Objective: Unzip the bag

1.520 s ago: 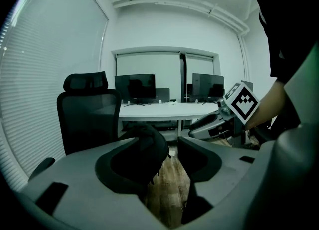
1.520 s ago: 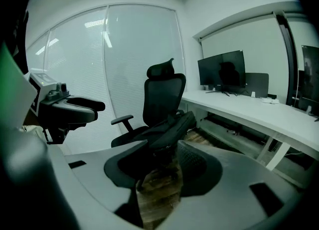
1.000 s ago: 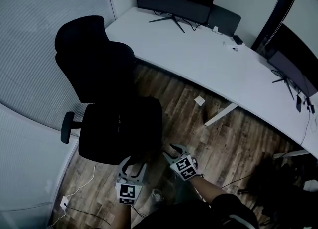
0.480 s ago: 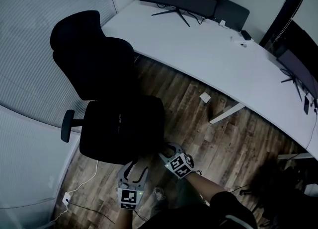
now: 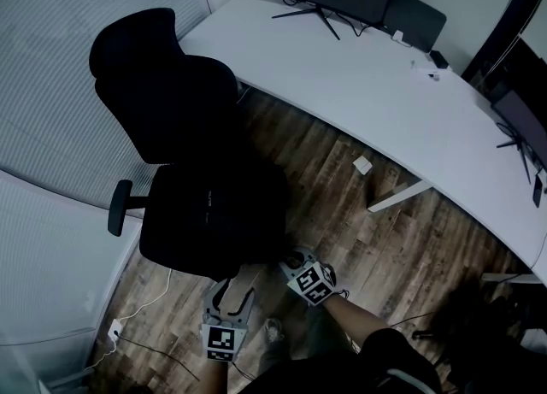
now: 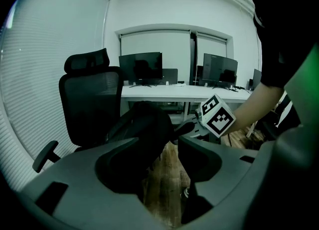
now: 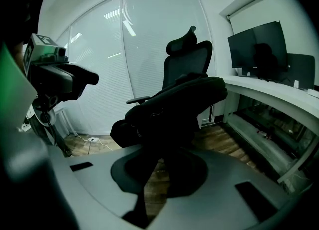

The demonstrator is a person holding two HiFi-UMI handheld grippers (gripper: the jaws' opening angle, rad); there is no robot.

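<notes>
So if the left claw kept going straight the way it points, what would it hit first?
Most likely the black bag on the office chair: it sits dead ahead of the left claw, though depth is unclear.

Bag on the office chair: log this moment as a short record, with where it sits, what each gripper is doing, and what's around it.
bag: black, lying on the seat of the chair
zipper: not discernible, the bag is too dark
left gripper: jaws apart, only floor between them, pointed at the bag
right gripper: jaws closing at the bag's near edge; whether they grip it yet is unclear
surroundings: white desk with monitors behind the chair, wood floor
</notes>
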